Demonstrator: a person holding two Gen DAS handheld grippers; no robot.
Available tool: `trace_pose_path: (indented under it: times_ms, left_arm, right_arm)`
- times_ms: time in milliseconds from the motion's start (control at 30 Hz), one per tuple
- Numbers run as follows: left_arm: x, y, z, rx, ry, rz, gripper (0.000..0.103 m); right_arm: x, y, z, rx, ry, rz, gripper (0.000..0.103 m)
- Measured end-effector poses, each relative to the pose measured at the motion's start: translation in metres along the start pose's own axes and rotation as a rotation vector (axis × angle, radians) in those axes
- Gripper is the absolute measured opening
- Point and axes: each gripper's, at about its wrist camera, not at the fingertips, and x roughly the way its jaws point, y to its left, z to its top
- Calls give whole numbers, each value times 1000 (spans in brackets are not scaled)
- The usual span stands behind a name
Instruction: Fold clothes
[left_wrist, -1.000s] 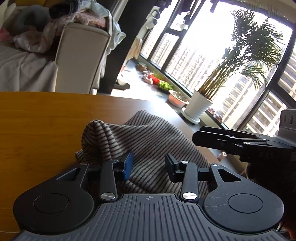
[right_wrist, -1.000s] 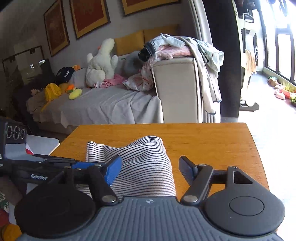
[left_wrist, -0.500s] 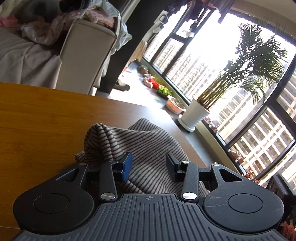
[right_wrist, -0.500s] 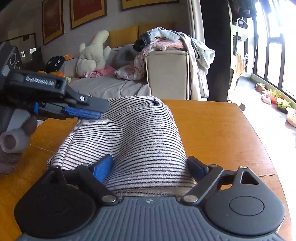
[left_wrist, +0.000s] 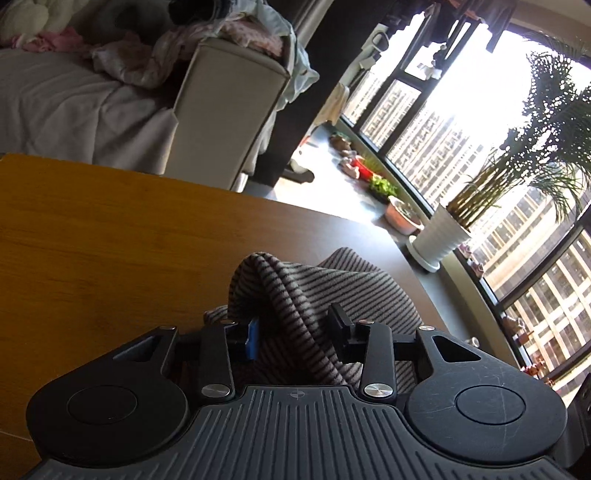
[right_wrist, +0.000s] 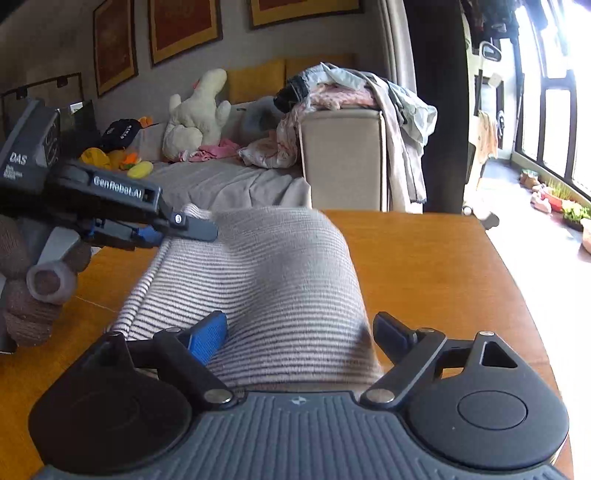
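Observation:
A striped knit garment (right_wrist: 266, 280) lies bunched on the wooden table (right_wrist: 424, 266); it also shows in the left wrist view (left_wrist: 332, 288). My left gripper (left_wrist: 295, 332) has its jaws apart with a raised fold of the garment between them. From the right wrist view, the left gripper (right_wrist: 177, 225) sits at the garment's far left edge. My right gripper (right_wrist: 299, 332) has its jaws wide apart around the garment's near end. Whether the pads press the cloth is hidden.
A sofa (right_wrist: 229, 181) with a plush toy (right_wrist: 195, 114) and piled clothes (right_wrist: 347, 88) stands beyond the table. The table's right edge curves toward a window sill with a potted palm (left_wrist: 443, 236). Bare wood lies left of the garment (left_wrist: 92, 240).
The left gripper has lifted and bunched the garment's edge into a taller fold. The right gripper stays at the near end, and the garment humps higher between them.

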Motion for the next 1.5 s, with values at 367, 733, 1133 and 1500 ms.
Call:
trace_pose_path:
  times_ms: [367, 733, 1133, 1500]
  left_arm:
    - [-15, -3, -13, 85, -30, -40, 31]
    - [-43, -8, 0, 85, -108, -98, 32]
    - [-36, -27, -21, 121, -38, -89, 36]
    - [-24, 10, -45, -47, 83, -105, 30]
  right_arm:
    - [123, -8, 103, -111, 188, 88, 48]
    - [107, -24, 72, -39, 142, -61, 47]
    - [5, -67, -1, 347, 126, 108, 71]
    - [-11, -37, 0, 329, 70, 215, 55]
